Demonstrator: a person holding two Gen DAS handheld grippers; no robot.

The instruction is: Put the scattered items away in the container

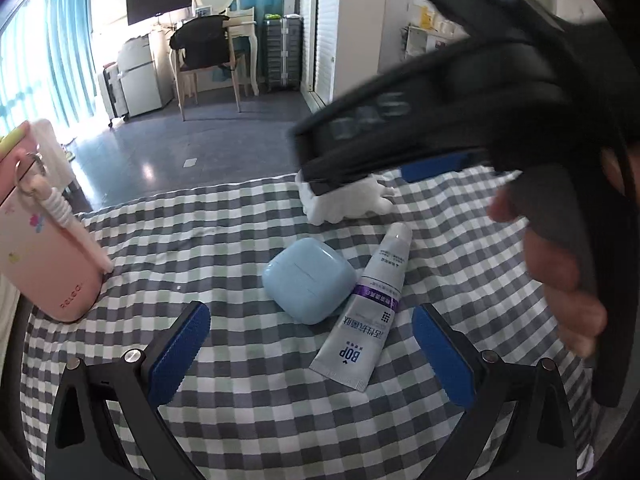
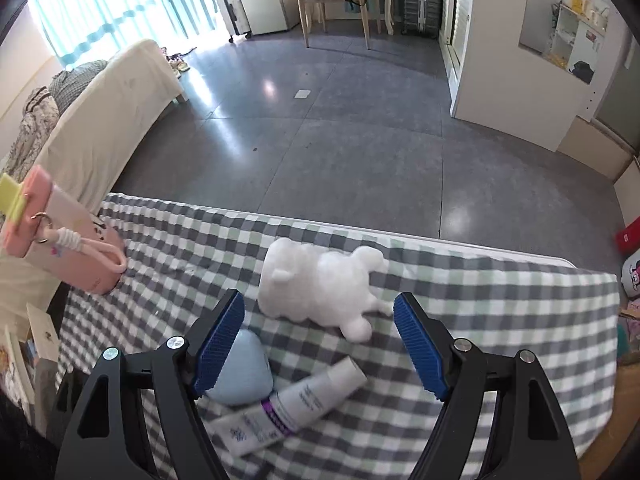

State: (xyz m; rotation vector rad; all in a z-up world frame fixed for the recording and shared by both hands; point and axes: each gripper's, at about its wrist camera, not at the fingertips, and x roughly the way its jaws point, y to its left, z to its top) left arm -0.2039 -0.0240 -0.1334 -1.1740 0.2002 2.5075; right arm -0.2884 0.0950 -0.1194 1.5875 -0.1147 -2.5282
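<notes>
On the checked cloth a light-blue earbud case (image 1: pixel 309 280) (image 2: pixel 240 372) lies beside a white BOP tube (image 1: pixel 366 312) (image 2: pixel 292 408). A white plush toy (image 2: pixel 320 288) (image 1: pixel 348 200) lies beyond them near the far edge. A pink case (image 1: pixel 44 252) (image 2: pixel 68 244) with a strap stands at the left. My left gripper (image 1: pixel 312 352) is open, low over the case and tube. My right gripper (image 2: pixel 320 346) is open, hovering just short of the plush toy; in the left wrist view its black body (image 1: pixel 460 112) hangs over the toy.
The checked table (image 2: pixel 500 320) ends just past the plush toy, with grey floor beyond. A cream sofa (image 2: pixel 112 112) stands to the left. A chair and desk (image 1: pixel 208 48) stand far back. Boxes and toys (image 2: pixel 630 272) lie at the right.
</notes>
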